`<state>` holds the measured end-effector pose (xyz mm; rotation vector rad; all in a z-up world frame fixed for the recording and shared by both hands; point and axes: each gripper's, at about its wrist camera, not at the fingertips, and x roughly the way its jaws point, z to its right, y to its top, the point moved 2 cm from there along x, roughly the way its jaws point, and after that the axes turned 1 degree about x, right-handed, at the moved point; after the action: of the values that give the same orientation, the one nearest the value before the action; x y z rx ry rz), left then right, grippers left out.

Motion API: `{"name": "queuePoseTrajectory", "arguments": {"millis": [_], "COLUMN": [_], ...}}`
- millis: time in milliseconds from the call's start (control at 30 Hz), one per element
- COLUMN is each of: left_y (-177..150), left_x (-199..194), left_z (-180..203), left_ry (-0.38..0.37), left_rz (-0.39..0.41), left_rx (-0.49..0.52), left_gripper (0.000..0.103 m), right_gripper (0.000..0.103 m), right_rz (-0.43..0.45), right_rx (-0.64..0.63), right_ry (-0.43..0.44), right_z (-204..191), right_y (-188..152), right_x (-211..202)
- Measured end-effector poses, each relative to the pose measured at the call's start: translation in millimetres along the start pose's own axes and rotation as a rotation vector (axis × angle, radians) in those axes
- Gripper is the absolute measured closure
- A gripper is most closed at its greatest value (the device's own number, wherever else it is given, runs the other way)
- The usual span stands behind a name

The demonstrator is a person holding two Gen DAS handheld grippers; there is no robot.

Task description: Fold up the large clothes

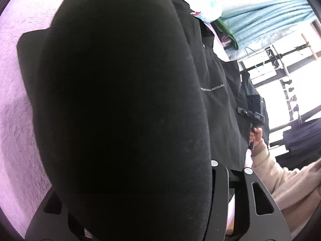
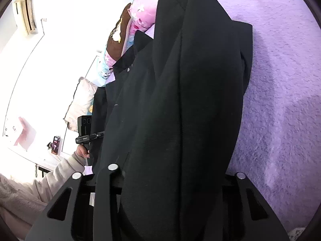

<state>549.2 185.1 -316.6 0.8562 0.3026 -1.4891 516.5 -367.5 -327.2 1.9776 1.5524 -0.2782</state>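
black coat (image 2: 180, 100), bunched thick, over purple fleece blanket (image 2: 280, 100)

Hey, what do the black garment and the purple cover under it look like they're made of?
Black garment: likely a thick, matte woven or knit fabric, perhaps wool-like or fleece; faint lint specks and a fine ribbed texture show on its surface, plus stitched seams.
Purple cover: looks like plush, fuzzy fleece or a shaggy blanket; short, tufted pile catches the light unevenly.
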Motion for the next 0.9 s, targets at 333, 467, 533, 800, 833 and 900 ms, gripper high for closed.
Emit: {"name": "queuePoseTrajectory", "arguments": {"millis": [333, 467, 533, 800, 833, 900], "left_y": [10.4, 10.2, 13.2, 31.4, 29.9, 26.9], "left_x": [0.6, -1.8, -4.8, -13.5, -13.6, -17.1], "left_z": [11.9, 18.3, 22.0, 41.1, 43.6, 46.5], "left_ry": [0.138, 0.157, 0.158, 0.113, 0.110, 0.101], "left_rz": [0.013, 0.021, 0.027, 0.066, 0.063, 0.053], "left_rx": [-0.002, -0.059, -0.081, -0.063, -0.069, -0.101], "left_gripper": [0.081, 0.085, 0.089, 0.095, 0.095, 0.095], "right_gripper": [0.089, 0.091, 0.093, 0.094, 0.094, 0.094], "right_rz": [-0.042, -0.049, -0.052, -0.014, -0.009, -0.004], "right_rx": [0.000, -0.003, -0.016, -0.035, -0.032, -0.035], "right_ry": [0.063, 0.075, 0.070, 0.078, 0.080, 0.089], "right_z": [-13.0, -20.6, -28.8, -58.2, -61.0, -69.0], "right_y": [4.4, 5.1, 4.1, -7.7, -9.9, -15.3], "right_x": [9.3, 10.3, 10.9, -4.1, -6.0, -10.5]}}
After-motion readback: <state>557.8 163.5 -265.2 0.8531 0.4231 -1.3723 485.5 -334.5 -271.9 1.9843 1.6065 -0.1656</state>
